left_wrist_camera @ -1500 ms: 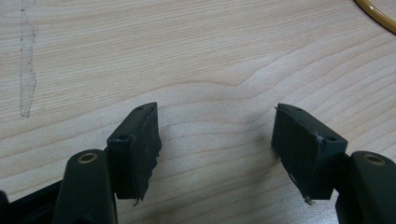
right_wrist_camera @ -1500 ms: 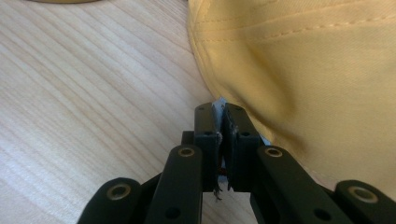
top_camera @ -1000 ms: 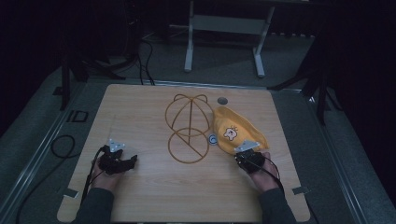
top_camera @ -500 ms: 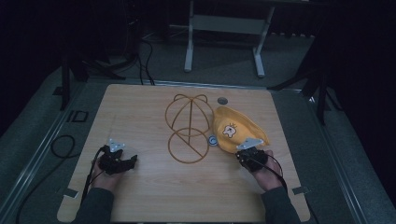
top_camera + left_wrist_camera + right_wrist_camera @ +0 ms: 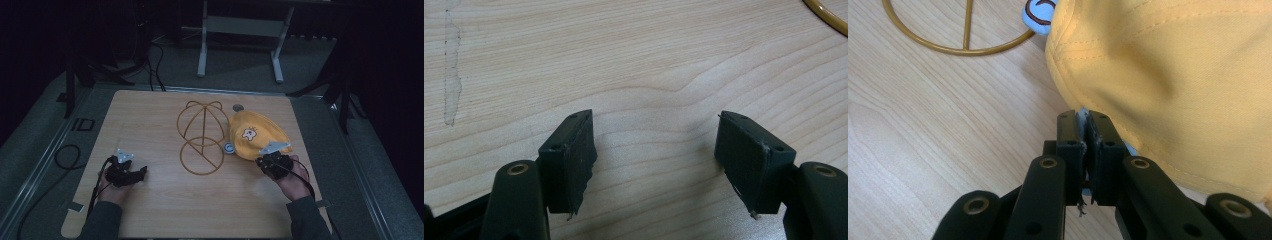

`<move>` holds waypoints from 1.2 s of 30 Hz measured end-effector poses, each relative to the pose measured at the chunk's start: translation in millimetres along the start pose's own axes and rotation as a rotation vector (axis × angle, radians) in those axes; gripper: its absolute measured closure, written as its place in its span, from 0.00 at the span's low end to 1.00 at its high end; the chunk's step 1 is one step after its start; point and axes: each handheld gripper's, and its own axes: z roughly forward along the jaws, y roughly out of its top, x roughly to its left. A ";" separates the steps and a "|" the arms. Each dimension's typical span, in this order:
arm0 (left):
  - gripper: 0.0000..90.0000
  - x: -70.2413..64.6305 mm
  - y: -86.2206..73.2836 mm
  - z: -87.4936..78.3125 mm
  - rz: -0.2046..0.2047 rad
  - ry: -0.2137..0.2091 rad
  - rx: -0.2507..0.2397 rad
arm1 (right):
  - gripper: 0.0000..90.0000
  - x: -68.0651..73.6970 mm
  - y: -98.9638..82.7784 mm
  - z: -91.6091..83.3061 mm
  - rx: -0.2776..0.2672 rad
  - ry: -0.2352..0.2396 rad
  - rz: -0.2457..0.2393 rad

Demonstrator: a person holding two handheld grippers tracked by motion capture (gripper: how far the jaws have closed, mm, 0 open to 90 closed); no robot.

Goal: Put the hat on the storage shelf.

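A yellow cap [image 5: 257,135] is seen lying on the right part of the wooden table [image 5: 150,210], just beside a gold wire cap stand [image 5: 201,137] that occupies the middle of the board. The right gripper [image 5: 266,161] is positioned at the near edge of the cap, and in the right gripper view its jaws are pressed together on the cap's pale blue edge [image 5: 1083,120], so that a thin pinch of fabric is held between the pads. The grasp is therefore judged to be made, with the lift at most begun: most of the cap appears to rest on the table, although contact beneath it cannot be confirmed. The left gripper [image 5: 131,173] is held low over bare wood at the near left, well apart from both cap and stand; in the left gripper view its jaws are spread wide with nothing between them. A small blue round badge [image 5: 228,148] is located between the stand and the cap, and a small grey disc [image 5: 237,107] lies beyond the cap near the far edge. The work in hand is judged to be the fitting of the cap onto the stand; this transfer, the seating of the crown over the wire frame, and the release remain to be done.
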 end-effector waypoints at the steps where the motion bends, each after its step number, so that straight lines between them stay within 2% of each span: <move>1: 0.36 -0.3 0.0 -0.1 0.000 -0.001 0.001 | 0.95 -1.0 0.9 -1.8 -0.001 0.004 0.003; 12: 0.36 -0.9 0.0 -0.4 0.004 -0.004 0.004 | 0.95 -10.8 9.6 -17.7 -0.017 0.032 0.007; 28: 0.36 -1.4 -0.1 -0.3 0.001 -0.005 0.001 | 0.95 -21.8 21.6 -41.4 -0.040 0.041 -0.003; 36: 0.36 -1.4 -0.1 -0.4 0.001 -0.005 0.002 | 0.95 -23.4 27.1 -49.4 -0.047 0.057 -0.013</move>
